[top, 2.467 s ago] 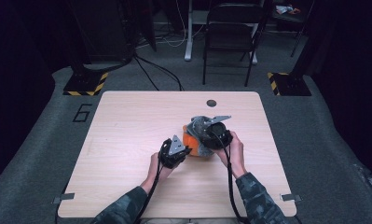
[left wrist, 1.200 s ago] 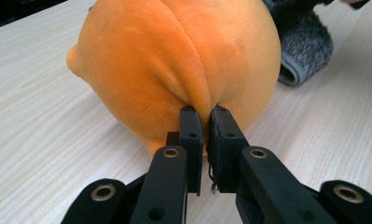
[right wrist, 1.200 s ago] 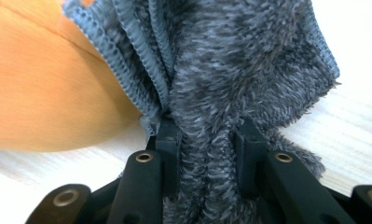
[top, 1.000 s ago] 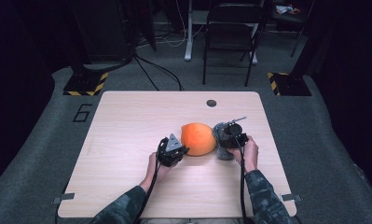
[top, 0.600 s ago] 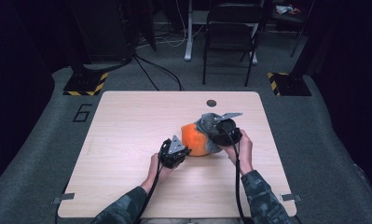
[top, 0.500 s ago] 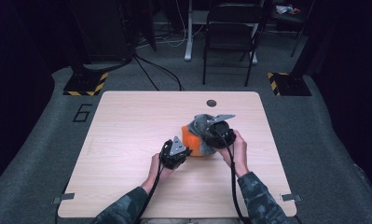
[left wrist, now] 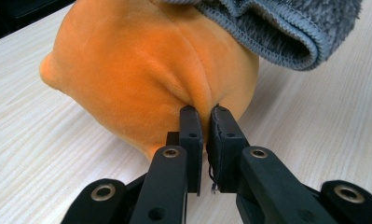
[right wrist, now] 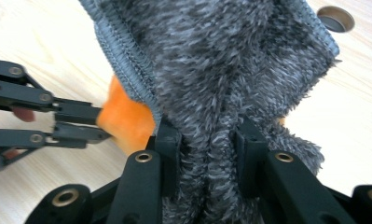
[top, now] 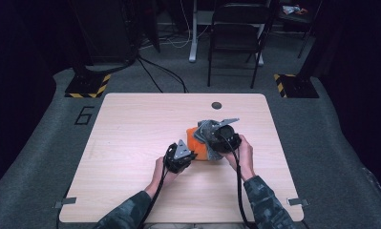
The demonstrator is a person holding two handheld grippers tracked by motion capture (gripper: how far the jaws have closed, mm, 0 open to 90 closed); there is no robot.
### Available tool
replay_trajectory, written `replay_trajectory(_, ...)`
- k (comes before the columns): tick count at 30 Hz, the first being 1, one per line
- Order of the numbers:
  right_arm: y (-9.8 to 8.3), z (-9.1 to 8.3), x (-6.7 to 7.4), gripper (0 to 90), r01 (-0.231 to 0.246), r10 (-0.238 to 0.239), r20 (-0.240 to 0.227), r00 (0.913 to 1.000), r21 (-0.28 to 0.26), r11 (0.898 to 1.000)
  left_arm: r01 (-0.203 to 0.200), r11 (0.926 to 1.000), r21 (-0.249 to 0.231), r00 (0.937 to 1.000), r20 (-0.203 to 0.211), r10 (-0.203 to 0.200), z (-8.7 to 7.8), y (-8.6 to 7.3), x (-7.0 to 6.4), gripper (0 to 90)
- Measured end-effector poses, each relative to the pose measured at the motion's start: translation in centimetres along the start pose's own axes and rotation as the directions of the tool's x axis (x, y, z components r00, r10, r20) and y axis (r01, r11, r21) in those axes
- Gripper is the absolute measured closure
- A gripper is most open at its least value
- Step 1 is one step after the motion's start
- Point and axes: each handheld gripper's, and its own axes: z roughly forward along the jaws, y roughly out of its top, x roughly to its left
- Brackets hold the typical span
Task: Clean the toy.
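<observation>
Near the bench (top: 131, 143) middle sits a soft, light orange plush (left wrist: 146, 70); left gripper (left wrist: 203, 122) fingers pinch its seam nearly shut, best hold. Right gripper (right wrist: 207, 140) fingers clamp a bunched, floppy grey cloth (right wrist: 230, 70) draped over it.

Both forearms are reaching in from the near edge. The left tool (top: 179, 156) is pinching with jaws nearly together; the right tool (top: 220, 137), farther right, is clamping with jaws slightly apart.
</observation>
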Motion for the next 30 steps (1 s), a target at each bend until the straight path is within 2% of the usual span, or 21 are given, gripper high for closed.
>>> replay_trajectory(4, -0.2, 0.1, -0.9, 68.0, -0.015, 0.015, 0.010, 0.9998, 0.007, 1.000, 0.006, 1.0000, -0.003, 1.0000, 0.004, -0.006, 0.0, 0.0, 0.1, 84.2)
replay_trajectory(12, -1.1, 0.5, -3.1, 67.7, -0.079, 0.078, 0.010, 0.9969, 0.031, 0.996, 0.010, 0.9999, -0.003, 0.9999, 0.007, -0.010, 0.0, -0.1, 0.1, 84.2)
replay_trajectory(15, -1.4, 0.7, -3.8, 67.7, -0.099, 0.097, 0.030, 0.9948, 0.047, 0.994, 0.013, 0.9999, -0.002, 0.9999, 0.008, -0.013, 0.0, -0.1, 0.1, 84.2)
replay_trajectory(21, -2.6, 1.8, -5.2, 67.8, -0.148, 0.144, 0.052, 0.9882, 0.088, 0.985, 0.012, 0.9999, -0.001, 0.9999, 0.009, -0.012, 0.0, -0.1, 0.2, 84.2)
replay_trajectory(25, -3.0, 2.3, -5.5, 67.9, -0.161, 0.154, 0.066, 0.9858, 0.107, 0.981, 0.010, 1.0000, 0.002, 0.9999, 0.009, -0.010, 0.0, -0.1, 0.2, 84.1)
replay_trajectory(26, -3.4, 2.9, -5.9, 68.0, -0.177, 0.169, 0.072, 0.9831, 0.128, 0.976, 0.014, 0.9999, 0.002, 0.9999, 0.007, -0.014, 0.0, -0.1, 0.2, 84.1)
replay_trajectory(28, -3.8, 3.4, -6.1, 68.0, -0.175, 0.164, 0.085, 0.9829, 0.150, 0.973, 0.018, 0.9998, 0.004, 0.9998, 0.008, -0.018, 0.0, -0.1, 0.3, 84.2)
replay_trajectory(30, -4.3, 4.2, -6.2, 68.0, -0.187, 0.173, 0.091, 0.9807, 0.185, 0.965, 0.019, 0.9998, 0.001, 0.9998, 0.009, -0.019, 0.0, -0.1, 0.3, 84.1)
